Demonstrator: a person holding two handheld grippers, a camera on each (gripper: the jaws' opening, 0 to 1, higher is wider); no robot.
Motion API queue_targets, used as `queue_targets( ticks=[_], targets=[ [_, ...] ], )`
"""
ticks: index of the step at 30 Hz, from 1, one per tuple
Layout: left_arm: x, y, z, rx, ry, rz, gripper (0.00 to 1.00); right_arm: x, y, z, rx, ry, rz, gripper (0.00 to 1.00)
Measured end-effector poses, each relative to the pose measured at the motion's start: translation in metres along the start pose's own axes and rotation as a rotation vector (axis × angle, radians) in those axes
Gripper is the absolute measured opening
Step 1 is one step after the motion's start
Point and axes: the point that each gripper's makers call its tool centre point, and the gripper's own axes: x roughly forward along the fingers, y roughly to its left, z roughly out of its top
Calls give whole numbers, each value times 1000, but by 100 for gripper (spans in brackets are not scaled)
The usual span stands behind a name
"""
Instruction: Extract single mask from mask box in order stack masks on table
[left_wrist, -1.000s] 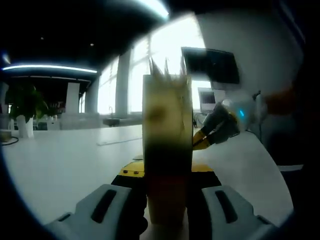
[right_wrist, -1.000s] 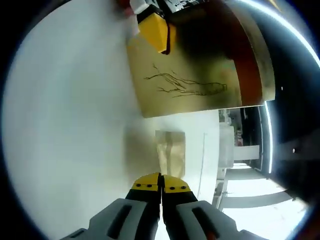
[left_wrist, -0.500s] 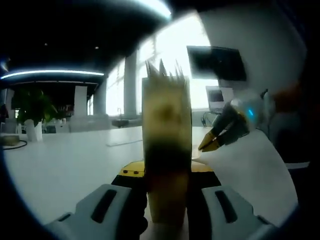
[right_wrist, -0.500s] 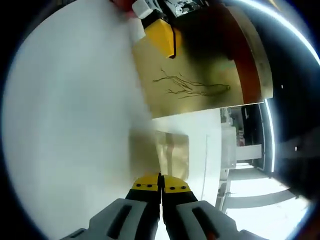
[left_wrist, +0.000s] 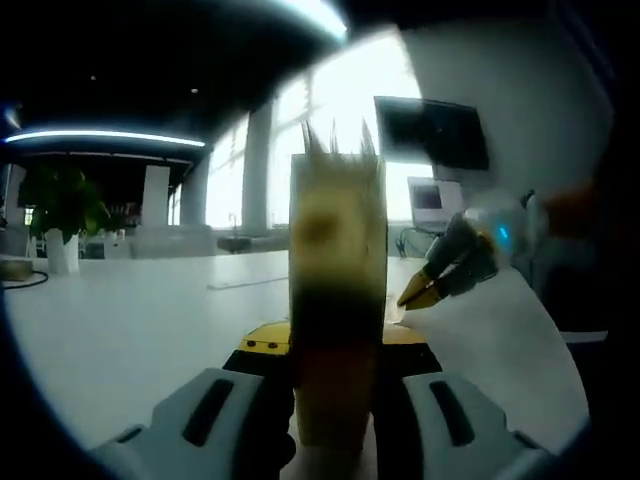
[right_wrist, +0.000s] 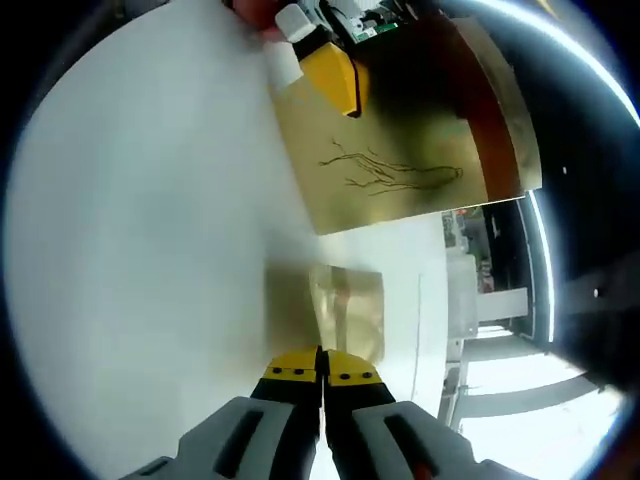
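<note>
so the left gripper has its jaws clamped on the upright box above the desk, while the right gripper, jaws closed on a mask beside the box, is mid-extraction, stacking undone.

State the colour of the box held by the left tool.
Golden tan, with a dark root-like line drawing on the mask box; clearest in the right gripper view.

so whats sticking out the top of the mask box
Pale pointed mask edges poke from the top of the mask box, clamped in the left gripper. The box walls hide what lies deeper inside.
</note>
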Motion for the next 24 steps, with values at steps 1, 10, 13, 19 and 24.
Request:
queue_targets(
  ticks=[1, 10, 13, 19, 24],
  targets=[
    [0, 0, 0, -2, -1, 0, 19, 0, 1, 0, 8, -2, 0, 0],
    [-1, -2, 0, -15, -2, -13, 20, -3, 13, 4, 163, -66, 50, 10],
    [-1, -1, 0, -11, 0, -10, 20, -8, 12, 5, 192, -82, 60, 12],
    [-1, 0, -1, -10, 1, -9, 20, -16, 0, 3, 336, -135, 19, 16],
    [-2, 0, -1, -10, 2, -4, 20, -22, -15, -2, 552, -201, -43, 18]
  ],
)
